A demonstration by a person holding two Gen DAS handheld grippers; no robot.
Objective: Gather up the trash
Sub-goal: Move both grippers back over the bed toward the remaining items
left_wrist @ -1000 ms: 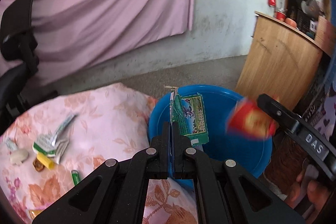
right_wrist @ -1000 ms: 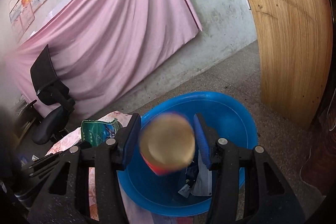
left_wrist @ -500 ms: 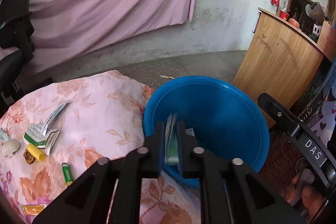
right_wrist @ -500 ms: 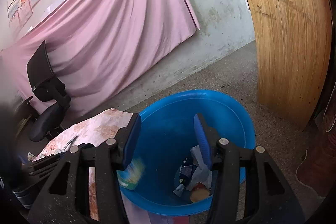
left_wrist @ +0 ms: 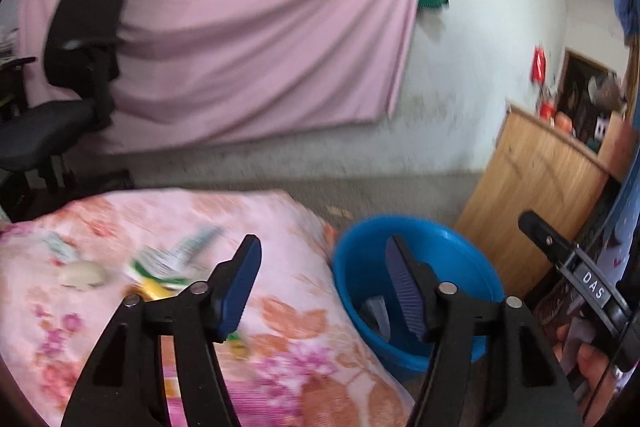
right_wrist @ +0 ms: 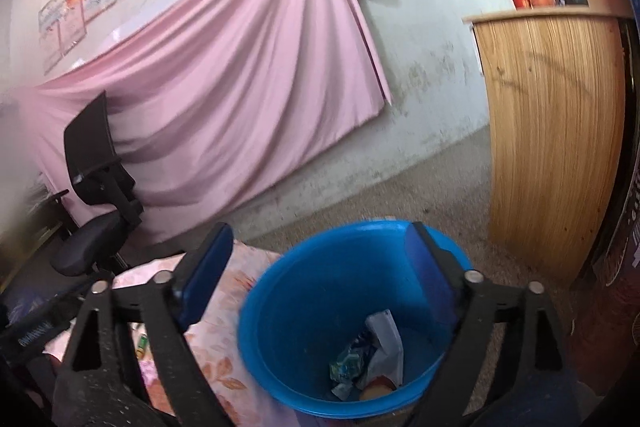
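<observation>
1. Since half a second ago, the left gripper [left_wrist: 320,279] has let go of the green packet it pinched and its jaws now stand wide apart with nothing between them; the view has swung back over the floral cloth [left_wrist: 288,239].
2. Both cup and packet dropped earlier now lie in the blue basin [right_wrist: 256,311], among crumpled wrappers [right_wrist: 376,359] at its bottom.
3. The right gripper [right_wrist: 320,271] hangs above the basin, jaws spread and empty.
4. Trash remaining on the cloth [left_wrist: 160,263] shows left of the left gripper: green-and-white wrappers, something yellow and a pale round piece, though blur makes them hard to name.
5. The basin sits on the floor just beside the cloth's edge, near a wooden counter [right_wrist: 552,131].
</observation>
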